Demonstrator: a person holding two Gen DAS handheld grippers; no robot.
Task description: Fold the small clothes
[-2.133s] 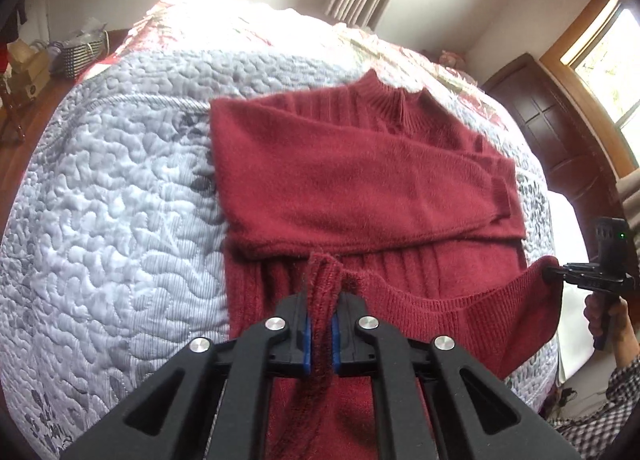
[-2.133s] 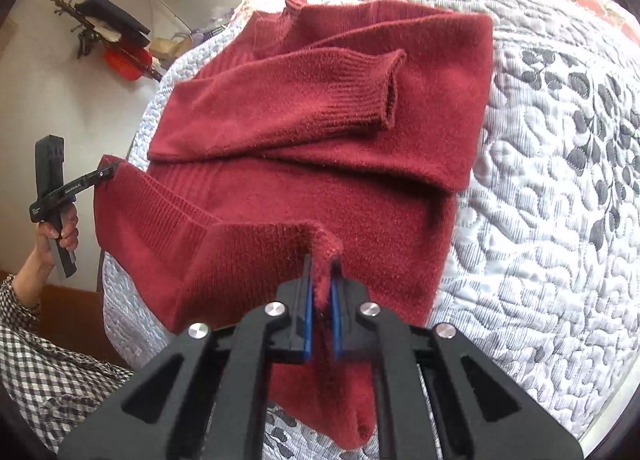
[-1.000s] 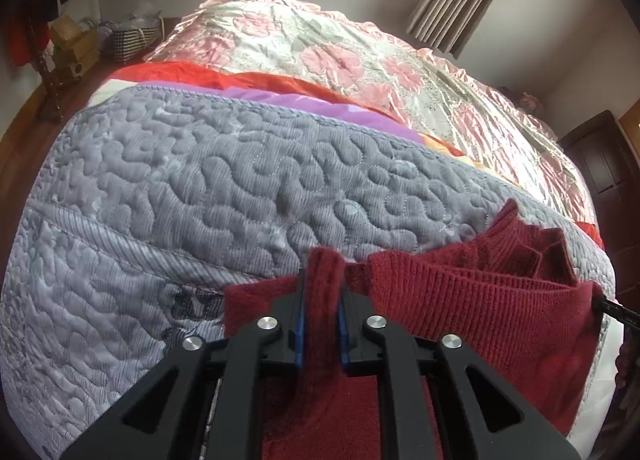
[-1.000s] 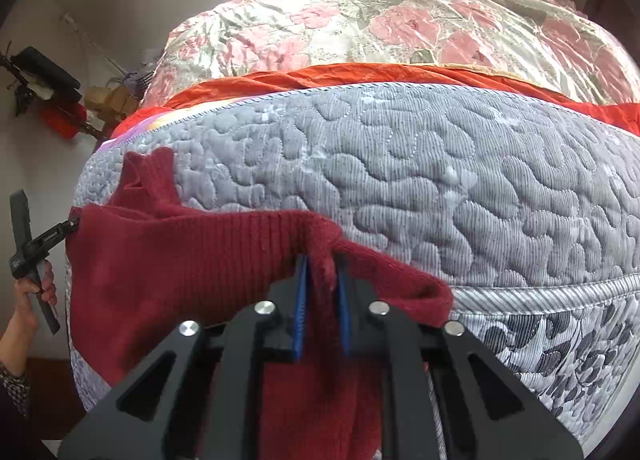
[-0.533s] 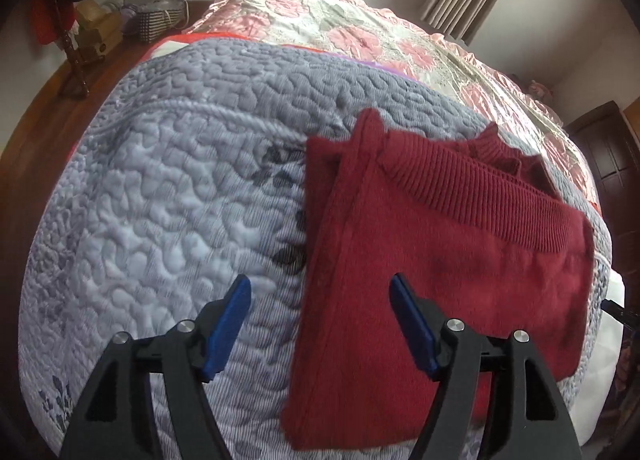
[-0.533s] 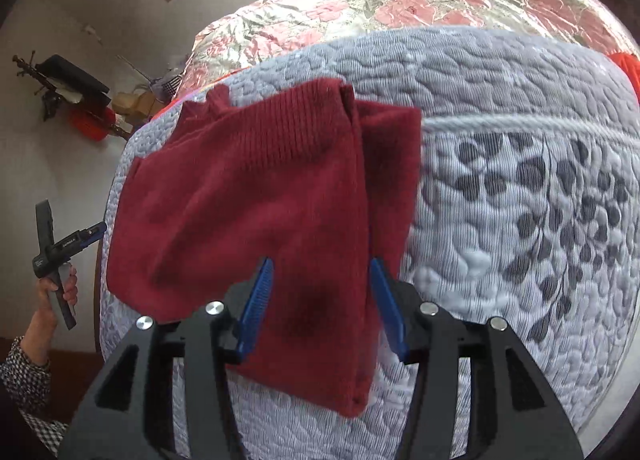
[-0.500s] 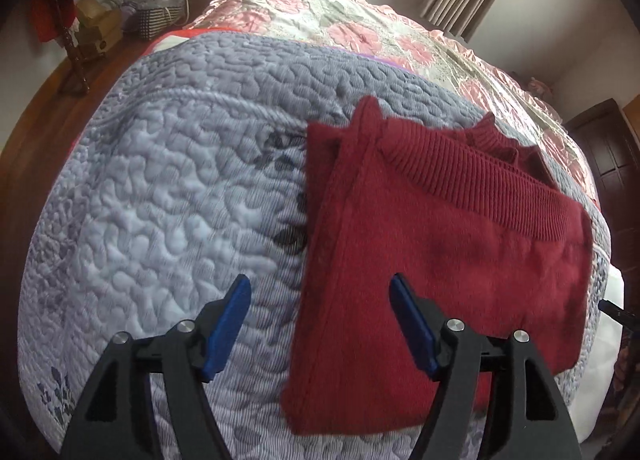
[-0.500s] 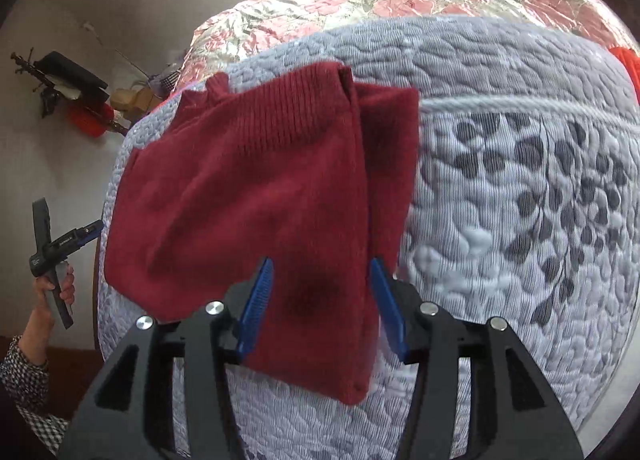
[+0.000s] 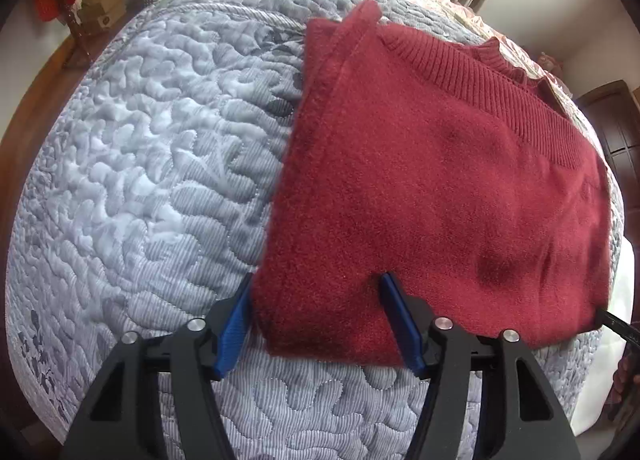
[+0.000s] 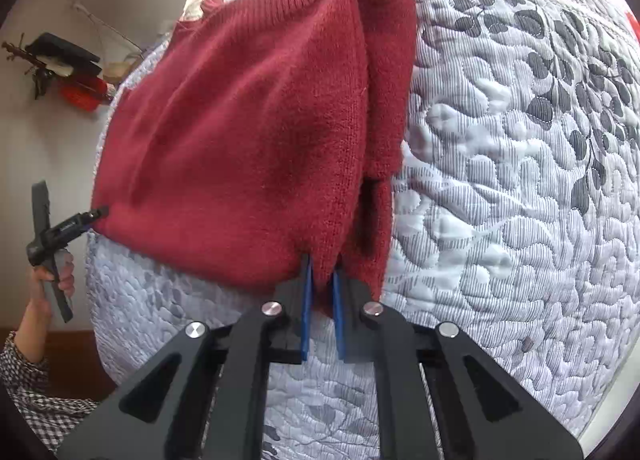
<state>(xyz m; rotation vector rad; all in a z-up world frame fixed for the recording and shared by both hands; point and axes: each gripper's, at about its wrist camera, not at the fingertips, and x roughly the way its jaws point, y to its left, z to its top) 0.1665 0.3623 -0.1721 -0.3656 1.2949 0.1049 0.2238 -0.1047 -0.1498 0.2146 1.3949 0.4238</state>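
1. Red knit sweater (image 9: 440,188), folded into a rough rectangle, lying flat on the grey quilted bedspread (image 9: 152,164) of a bed; ribbed hem band along the far edge, collar peeking out at the far right corner.
2. Left gripper (image 9: 316,320): jaws spread wide, blue pads on either side of the near left corner of the sweater, nothing clamped between them.
3. Right gripper (image 10: 320,300): jaws drawn close together on the near edge of the sweater (image 10: 248,132), a narrow strip of knit pinched between the blue pads.
4. Under-layer of the fold offset to the right in the right wrist view, showing as a narrower red strip beside the top layer.
5. Bedspread (image 10: 520,164) with leaf print to the right of the sweater.
6. Hand (image 10: 52,280) with checked sleeve (image 10: 36,388) at the left edge of the right wrist view, holding the other gripper, tip touching the sweater's near left corner.
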